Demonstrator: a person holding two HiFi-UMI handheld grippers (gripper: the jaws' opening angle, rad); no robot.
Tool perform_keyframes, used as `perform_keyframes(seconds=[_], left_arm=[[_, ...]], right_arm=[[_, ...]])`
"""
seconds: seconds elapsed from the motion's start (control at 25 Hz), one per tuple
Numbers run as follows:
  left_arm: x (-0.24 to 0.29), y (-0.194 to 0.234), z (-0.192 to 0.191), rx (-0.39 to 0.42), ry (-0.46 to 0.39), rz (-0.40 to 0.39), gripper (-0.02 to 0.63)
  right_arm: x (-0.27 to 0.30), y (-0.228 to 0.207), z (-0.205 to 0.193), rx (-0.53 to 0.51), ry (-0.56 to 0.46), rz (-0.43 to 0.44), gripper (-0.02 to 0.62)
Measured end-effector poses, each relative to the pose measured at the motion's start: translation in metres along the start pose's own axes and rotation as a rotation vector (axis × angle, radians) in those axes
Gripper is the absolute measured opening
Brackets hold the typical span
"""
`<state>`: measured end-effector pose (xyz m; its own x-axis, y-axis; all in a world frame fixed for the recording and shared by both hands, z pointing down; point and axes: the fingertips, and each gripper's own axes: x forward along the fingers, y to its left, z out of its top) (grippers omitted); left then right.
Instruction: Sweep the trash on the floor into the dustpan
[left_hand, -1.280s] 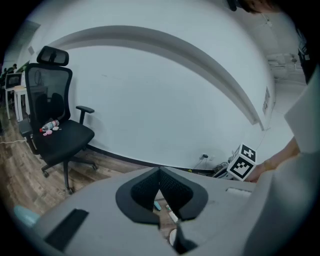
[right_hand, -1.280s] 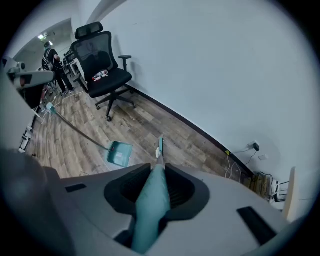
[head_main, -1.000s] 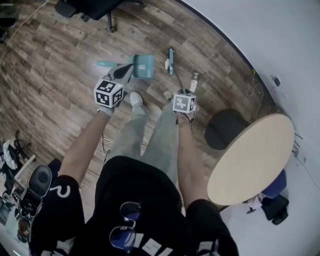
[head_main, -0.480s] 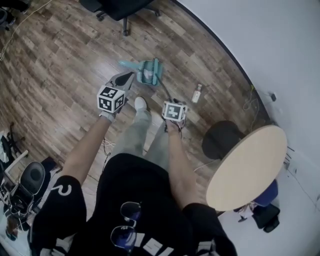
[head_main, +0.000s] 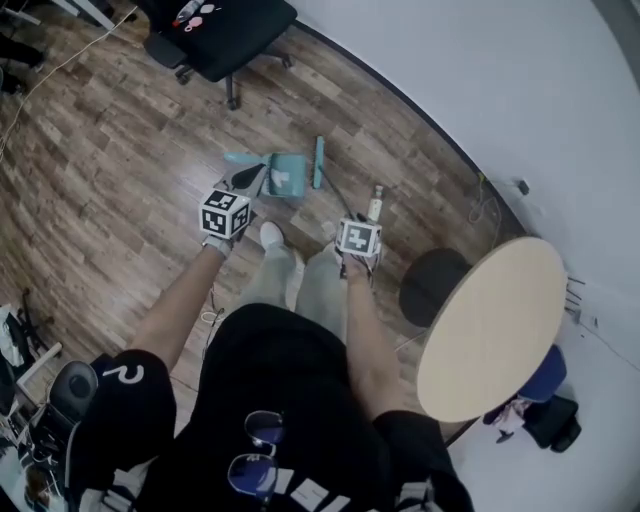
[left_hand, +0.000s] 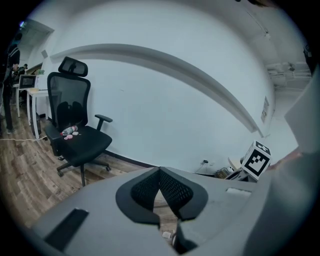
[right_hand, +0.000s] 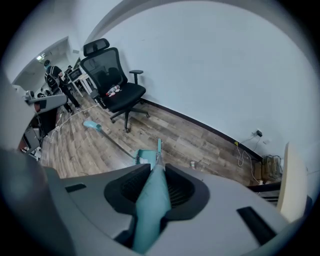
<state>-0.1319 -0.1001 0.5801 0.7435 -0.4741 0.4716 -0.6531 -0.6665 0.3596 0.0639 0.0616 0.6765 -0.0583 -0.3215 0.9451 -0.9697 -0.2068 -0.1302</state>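
Right gripper (right_hand: 157, 172) pinches the teal broom (right_hand: 150, 210) handle. Its head stands beside the dustpan (head_main: 290, 178), upper centre, which holds a pale scrap (right_hand: 142, 160) (barely legible). Left gripper (left_hand: 160, 171) is pressed together, empty.

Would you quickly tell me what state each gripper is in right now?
Left gripper: closed, jaws touching at the tips, nothing held.
Right gripper: closed on the teal broom handle.

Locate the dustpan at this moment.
In the head view, the dustpan lies on the floor ahead of the person, just left of the broom head.
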Motion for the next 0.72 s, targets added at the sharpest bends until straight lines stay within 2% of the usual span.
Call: perform_keyframes(seconds=[0.24, 0.4, 0.52, 0.72], left_arm=[[0.034, -0.057, 0.028, 0.063, 0.013, -0.071, -0.002], [0.064, -0.106, 0.039, 0.121, 0.037, -0.133, -0.002], [0.089, -0.148, 0.042, 0.164, 0.058, -0.183, -0.002], [0.133, -0.223, 0.039, 0.229, 0.100, -0.268, -0.002]], right_arm=[[-0.037, -0.072, -0.002, 0.114, -0.058, -0.040, 0.084], [-0.059, -0.132, -0.022, 0.207, -0.044, -0.102, 0.084], [-0.072, -0.180, -0.024, 0.248, -0.116, -0.133, 0.084], [-0.096, -0.263, -0.069, 0.360, -0.073, -0.216, 0.084]])
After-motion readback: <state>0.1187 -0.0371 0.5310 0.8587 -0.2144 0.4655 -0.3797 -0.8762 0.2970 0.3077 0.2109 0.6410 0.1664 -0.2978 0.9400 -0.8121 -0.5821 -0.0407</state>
